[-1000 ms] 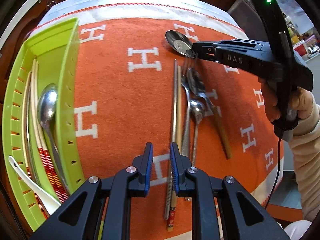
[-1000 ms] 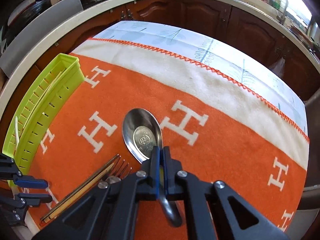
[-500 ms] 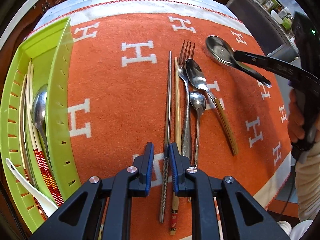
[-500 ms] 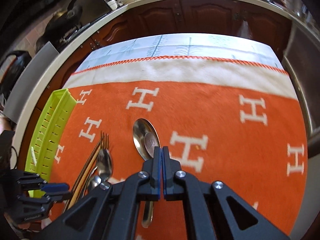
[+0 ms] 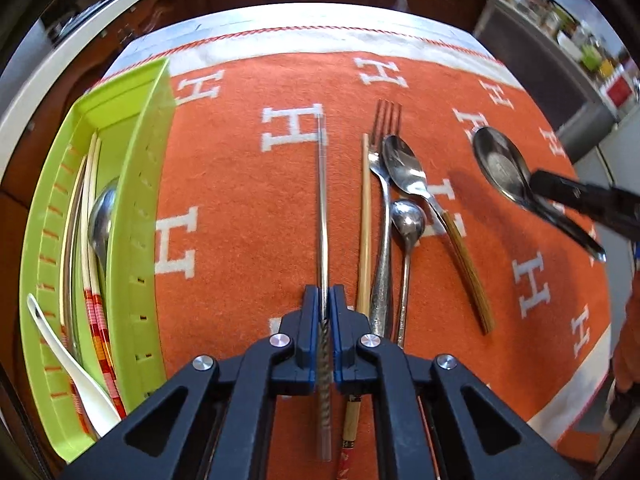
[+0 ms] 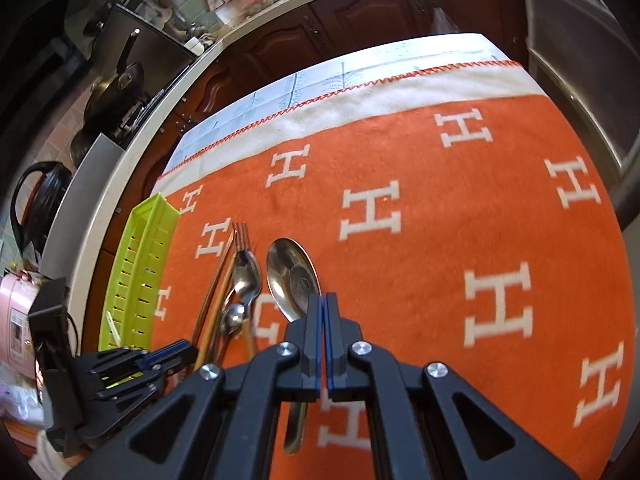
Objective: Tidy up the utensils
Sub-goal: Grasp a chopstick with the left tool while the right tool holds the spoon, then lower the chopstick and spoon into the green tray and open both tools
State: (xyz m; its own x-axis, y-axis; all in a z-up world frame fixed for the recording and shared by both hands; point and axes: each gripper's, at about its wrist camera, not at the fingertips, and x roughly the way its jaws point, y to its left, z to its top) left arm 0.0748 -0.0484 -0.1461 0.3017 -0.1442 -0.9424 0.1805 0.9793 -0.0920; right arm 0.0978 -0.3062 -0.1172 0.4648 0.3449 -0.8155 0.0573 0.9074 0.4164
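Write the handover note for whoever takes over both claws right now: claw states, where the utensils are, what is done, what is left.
Left claw: shut on the metal chopstick, near its twisted end.
Right claw: shut on the big spoon, by its handle.
On the orange cloth: wooden chopstick, fork, wood-handled spoon, small spoon, side by side.
Done: the green tray already holds chopsticks, a metal spoon and a white spoon.
Left: probably tray both held pieces, then the four on the cloth.
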